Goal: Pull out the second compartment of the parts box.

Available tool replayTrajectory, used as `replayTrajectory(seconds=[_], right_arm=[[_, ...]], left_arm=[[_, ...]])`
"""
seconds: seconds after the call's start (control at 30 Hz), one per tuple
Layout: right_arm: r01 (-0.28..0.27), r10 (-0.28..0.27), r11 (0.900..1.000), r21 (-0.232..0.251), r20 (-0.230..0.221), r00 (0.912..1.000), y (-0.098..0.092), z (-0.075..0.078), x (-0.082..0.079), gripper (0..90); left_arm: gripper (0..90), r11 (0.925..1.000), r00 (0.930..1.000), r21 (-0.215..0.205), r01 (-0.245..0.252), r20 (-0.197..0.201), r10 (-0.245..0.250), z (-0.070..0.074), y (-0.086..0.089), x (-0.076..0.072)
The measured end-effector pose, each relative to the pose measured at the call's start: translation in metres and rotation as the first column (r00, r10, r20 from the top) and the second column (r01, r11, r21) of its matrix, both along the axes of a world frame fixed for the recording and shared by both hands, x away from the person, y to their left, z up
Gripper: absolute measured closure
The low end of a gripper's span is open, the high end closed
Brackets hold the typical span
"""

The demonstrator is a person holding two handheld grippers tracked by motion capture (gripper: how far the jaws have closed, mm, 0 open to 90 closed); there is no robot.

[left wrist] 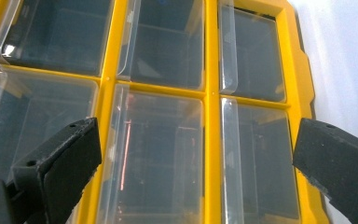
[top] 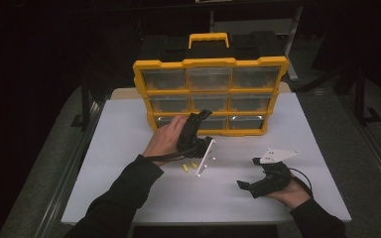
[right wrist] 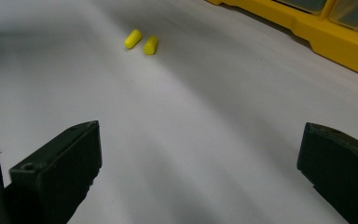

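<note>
Right gripper [top: 248,186]: jaws wide apart, holding nothing, low over white table [top: 129,148].
Left gripper [top: 202,115]: jaws wide, at yellow plastic organizer with clear drawers [top: 210,94].
Two yellow foam earplugs [right wrist: 142,42]: lying on table, near organizer.

Yellow organizer [top: 209,95], yellow earplugs [right wrist: 141,42], white table [top: 129,129].

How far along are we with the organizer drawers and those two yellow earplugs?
Done: nothing visibly stowed; the two yellow earplugs lie loose on the table. In hand: the left gripper, jaws open, is up at the yellow organizer, facing its bottom-row drawers, all apparently shut. Left: opening a drawer, then the open right gripper likely fetching the earplugs.
</note>
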State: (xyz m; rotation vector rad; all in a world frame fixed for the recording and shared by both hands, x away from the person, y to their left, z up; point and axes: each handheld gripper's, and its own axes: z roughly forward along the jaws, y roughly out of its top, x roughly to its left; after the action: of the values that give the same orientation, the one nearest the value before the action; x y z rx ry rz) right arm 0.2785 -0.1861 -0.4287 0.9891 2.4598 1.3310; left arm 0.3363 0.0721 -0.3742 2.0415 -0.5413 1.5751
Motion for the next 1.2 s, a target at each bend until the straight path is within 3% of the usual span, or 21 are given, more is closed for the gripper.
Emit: replayTrajectory(seconds=[0.67,1.2], right_arm=[[0.000,0.000,1.000,0.001,0.001,1.0000,0.000,0.000,0.000,0.0],[-0.002,0.002,1.000,0.001,0.002,1.0000,0.000,0.000,0.000,0.0]], left_arm=[[0.8,1.0000,0.9992,-0.006,0.005,0.039,-0.005,0.019,0.000,0.004],[0.8,0.9999,0.9976,-0.015,0.008,0.069,-0.007,0.042,0.000,0.010]])
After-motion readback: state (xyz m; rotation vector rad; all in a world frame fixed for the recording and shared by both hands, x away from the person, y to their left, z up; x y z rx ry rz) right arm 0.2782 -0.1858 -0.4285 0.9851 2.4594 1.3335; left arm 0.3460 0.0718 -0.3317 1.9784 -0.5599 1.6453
